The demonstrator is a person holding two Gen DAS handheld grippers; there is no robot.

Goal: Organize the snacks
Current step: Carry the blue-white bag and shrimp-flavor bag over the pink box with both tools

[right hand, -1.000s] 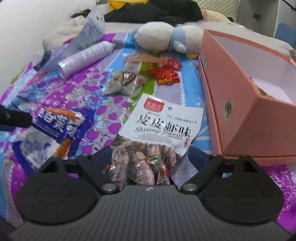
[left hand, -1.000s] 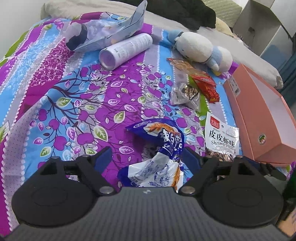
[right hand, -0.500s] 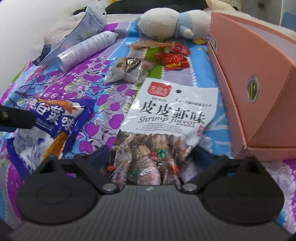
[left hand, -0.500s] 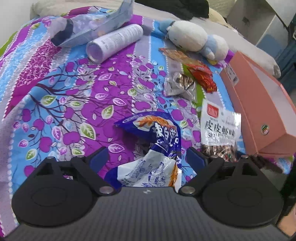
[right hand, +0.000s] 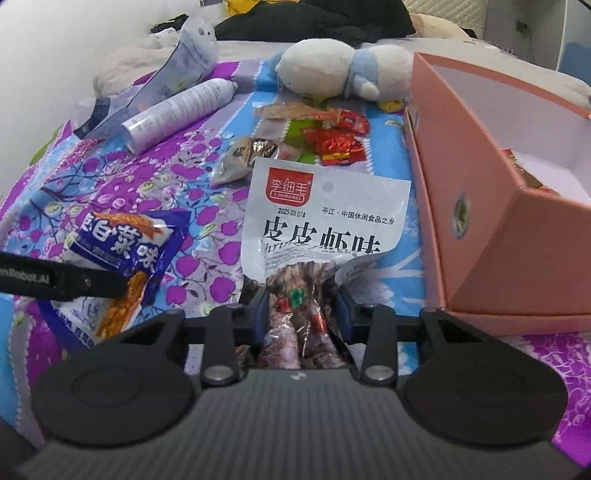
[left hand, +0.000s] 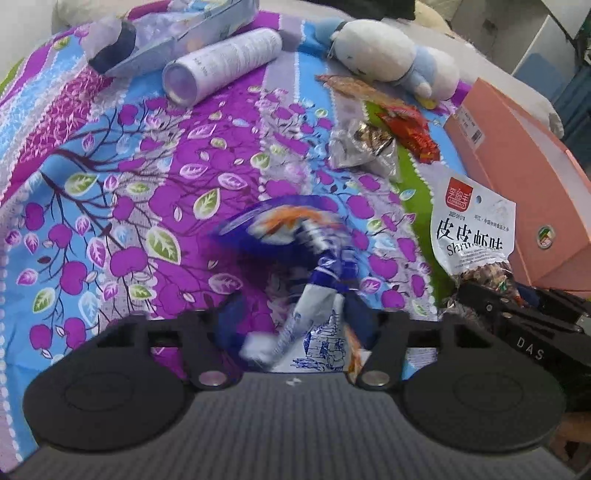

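A blue and white snack bag (left hand: 295, 254) lies blurred and bunched on the flowered bedspread. My left gripper (left hand: 295, 325) has its jaws closing on the bag's lower end, and the pads squeeze it. A white shrimp-flavour packet (right hand: 325, 221) stands crumpled beside the pink box (right hand: 480, 229). The jaws of my right gripper (right hand: 301, 317) are closing on the packet's clear lower part, with both pads pressing it. In the right wrist view one left finger (right hand: 62, 280) crosses the blue bag (right hand: 125, 240).
Farther up the bed lie red sachets (right hand: 336, 144), a silvery packet (left hand: 362, 147), a white cylinder can (left hand: 221, 66), a pale blue pouch (left hand: 177, 33) and a plush toy (left hand: 388, 55). The open pink box (left hand: 517, 177) holds a few items at the right.
Both pairs of jaws have narrowed from wide apart onto their packets. The blue bag has bunched up and blurred. The shrimp packet has crumpled and its top has risen.
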